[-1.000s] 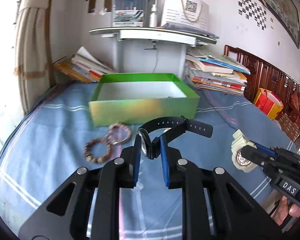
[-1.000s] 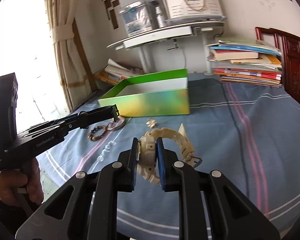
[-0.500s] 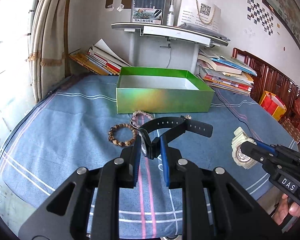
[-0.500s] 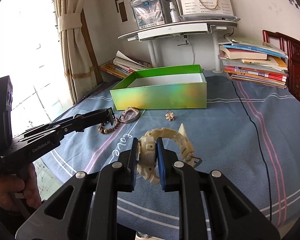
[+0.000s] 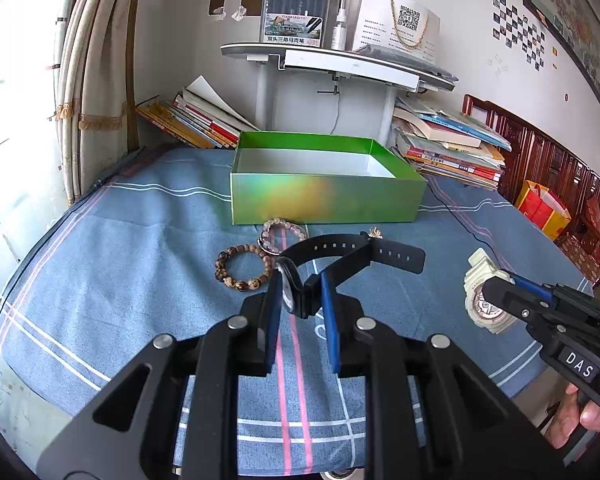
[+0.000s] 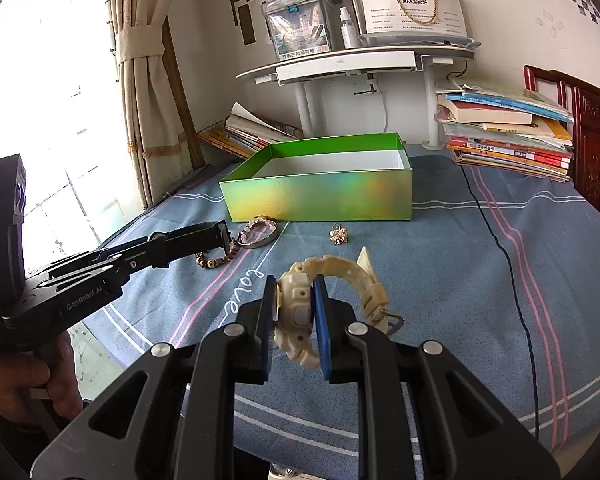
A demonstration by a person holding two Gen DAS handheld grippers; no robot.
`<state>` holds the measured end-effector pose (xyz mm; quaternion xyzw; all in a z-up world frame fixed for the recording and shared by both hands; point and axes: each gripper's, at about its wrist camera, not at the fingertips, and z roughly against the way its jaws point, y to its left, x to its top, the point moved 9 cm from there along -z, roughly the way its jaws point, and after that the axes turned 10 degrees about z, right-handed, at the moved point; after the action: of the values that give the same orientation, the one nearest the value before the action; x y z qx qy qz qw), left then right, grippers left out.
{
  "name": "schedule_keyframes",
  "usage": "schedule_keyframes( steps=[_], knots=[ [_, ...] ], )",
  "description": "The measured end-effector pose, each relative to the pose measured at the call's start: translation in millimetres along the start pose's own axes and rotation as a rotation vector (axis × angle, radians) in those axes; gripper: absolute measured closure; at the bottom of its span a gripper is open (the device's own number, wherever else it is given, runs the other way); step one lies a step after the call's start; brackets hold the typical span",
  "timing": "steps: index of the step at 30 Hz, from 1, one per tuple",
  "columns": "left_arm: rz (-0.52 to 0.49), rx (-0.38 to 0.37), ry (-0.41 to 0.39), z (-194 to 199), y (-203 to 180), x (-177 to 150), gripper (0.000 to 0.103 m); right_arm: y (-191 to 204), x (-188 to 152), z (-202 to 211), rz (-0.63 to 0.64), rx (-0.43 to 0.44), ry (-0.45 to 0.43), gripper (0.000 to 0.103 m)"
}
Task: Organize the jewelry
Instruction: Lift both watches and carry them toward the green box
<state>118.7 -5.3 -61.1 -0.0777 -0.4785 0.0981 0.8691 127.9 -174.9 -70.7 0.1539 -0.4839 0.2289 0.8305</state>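
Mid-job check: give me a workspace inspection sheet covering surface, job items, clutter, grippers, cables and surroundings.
Surface: blue striped cloth over the table.
Job's things: open green box, nothing seen inside; brown bead bracelet, pale bead bracelet and small gold brooch lie on the cloth in front of it.
Clutter: nothing seen.
Grippers: left hand-held gripper shut on black watch; right hand-held gripper shut on cream watch.
Cables: thin black cable runs across the cloth to the right of the box.
Surroundings: book stacks, white shelf, curtain.
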Motion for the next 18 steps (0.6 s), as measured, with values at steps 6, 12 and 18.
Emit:
schedule_keyframes(
  steps=[6,12,18],
  knots=[
    [-0.004,-0.003,0.005,0,-1,-1,0.084,-2,1,-2,-0.002,-0.004,0.001,0.085],
    [-0.005,-0.003,0.009,-2,-1,-1,0.084,-1,1,-3,-0.002,-0.004,0.003,0.085],
    [-0.001,-0.019,-0.002,-7,-3,21,0.084,-6,19,-7,0.016,-0.007,-0.019,0.085]
  ],
)
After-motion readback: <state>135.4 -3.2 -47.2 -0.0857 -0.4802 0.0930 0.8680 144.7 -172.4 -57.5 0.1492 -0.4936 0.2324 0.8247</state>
